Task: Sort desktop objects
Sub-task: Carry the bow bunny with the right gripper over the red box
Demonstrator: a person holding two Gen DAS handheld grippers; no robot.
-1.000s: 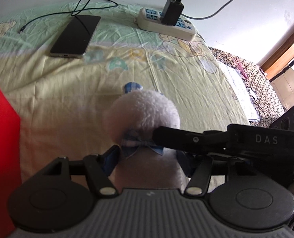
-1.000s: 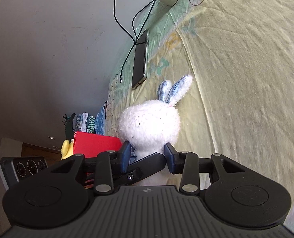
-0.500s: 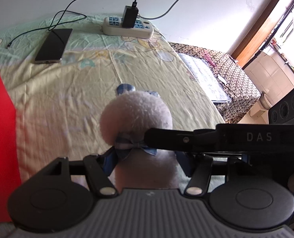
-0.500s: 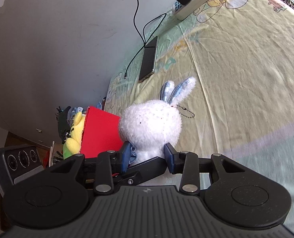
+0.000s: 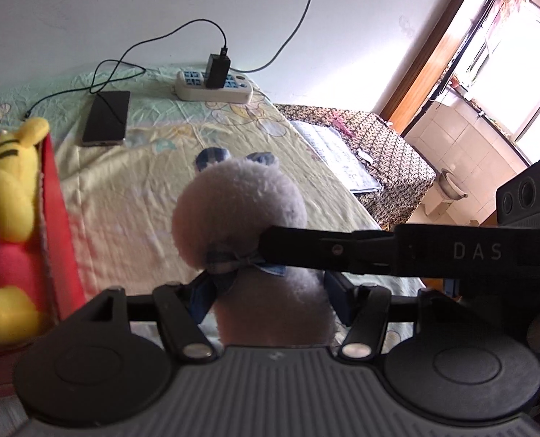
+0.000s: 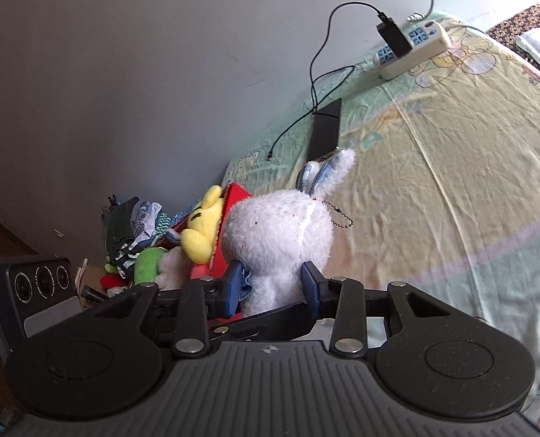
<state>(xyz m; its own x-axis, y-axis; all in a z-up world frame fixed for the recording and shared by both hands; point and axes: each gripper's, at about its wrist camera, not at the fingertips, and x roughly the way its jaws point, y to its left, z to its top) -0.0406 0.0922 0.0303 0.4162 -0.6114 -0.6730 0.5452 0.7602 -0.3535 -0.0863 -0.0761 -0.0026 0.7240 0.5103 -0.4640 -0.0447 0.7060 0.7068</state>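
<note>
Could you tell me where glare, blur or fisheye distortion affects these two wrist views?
Left wrist view: the window at upper right is blown out, and the white plush rabbit is backlit and greyish; the yellow plush toy looks soft at the edge. Right wrist view: even light, the rabbit sharp, the bed sheet curving with the lens.
</note>
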